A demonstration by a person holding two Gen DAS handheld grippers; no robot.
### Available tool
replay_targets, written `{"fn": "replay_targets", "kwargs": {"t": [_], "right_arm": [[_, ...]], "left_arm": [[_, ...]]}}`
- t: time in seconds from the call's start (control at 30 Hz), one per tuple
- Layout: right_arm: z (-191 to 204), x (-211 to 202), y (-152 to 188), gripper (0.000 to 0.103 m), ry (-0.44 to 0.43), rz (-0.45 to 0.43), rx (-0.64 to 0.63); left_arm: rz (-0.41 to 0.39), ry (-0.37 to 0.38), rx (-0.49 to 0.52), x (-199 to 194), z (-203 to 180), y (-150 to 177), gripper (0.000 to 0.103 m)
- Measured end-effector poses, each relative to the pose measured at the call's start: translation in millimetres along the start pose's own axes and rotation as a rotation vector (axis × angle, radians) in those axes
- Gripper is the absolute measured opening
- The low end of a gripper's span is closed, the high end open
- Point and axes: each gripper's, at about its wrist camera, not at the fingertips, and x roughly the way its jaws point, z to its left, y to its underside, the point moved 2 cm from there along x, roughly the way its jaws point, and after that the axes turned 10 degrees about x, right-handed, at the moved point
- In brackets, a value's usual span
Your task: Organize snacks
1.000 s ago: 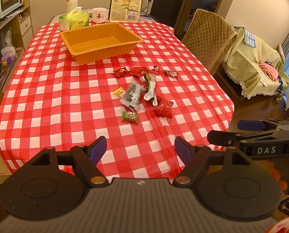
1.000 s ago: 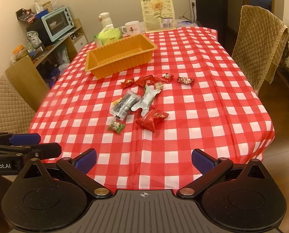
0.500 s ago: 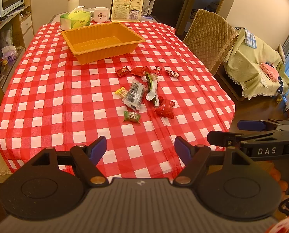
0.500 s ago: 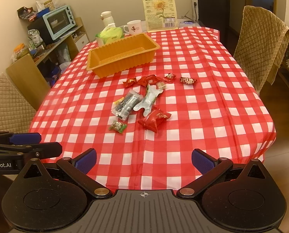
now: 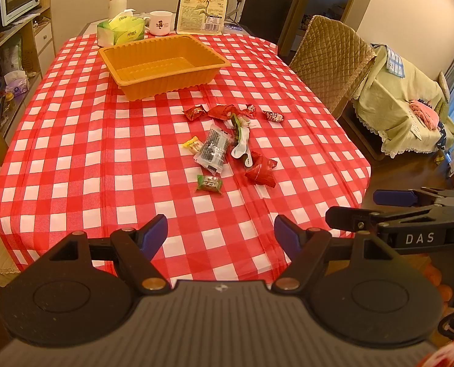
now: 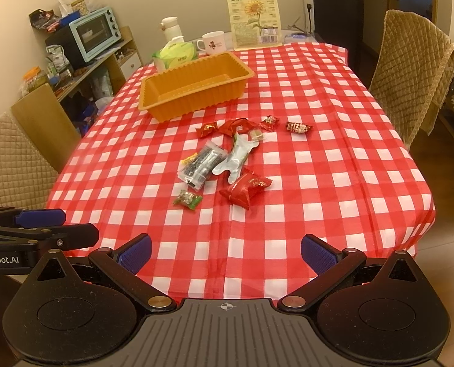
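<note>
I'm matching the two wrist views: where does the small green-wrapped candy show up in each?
Left wrist: green-wrapped candy sits at picture centre, nearest snack of the pile.
Right wrist: green-wrapped candy sits left of centre, beside the big red packet.
Shared landmark: the orange tray behind the pile.

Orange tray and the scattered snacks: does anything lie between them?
No. Between the orange tray and the scattered snacks there is only bare checked tablecloth; both wrist views show it.

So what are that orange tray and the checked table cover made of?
The orange tray looks like thin moulded plastic, semi-glossy: ribbed walls, rolled rim. The table cover looks like thin matte plastic or non-woven sheet, judging by its sharp fold creases; I cannot tell which.
</note>
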Motion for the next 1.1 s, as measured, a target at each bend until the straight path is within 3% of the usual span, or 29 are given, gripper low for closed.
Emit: {"fn": "replay_targets", "kwargs": {"t": [0.73,1.1], "right_arm": [[0.2,0.9,-0.2,0.103,0.000,0.002,0.001],[-11.7,10.2,1.3,0.103,-0.002,0.009,0.026]], "left_arm": [[0.000,0.002,0.000,-0.6,-1.3,0.4,0.075],[0.004,-0.023,-0.016,4.8,15.4,1.1,0.075]]}}
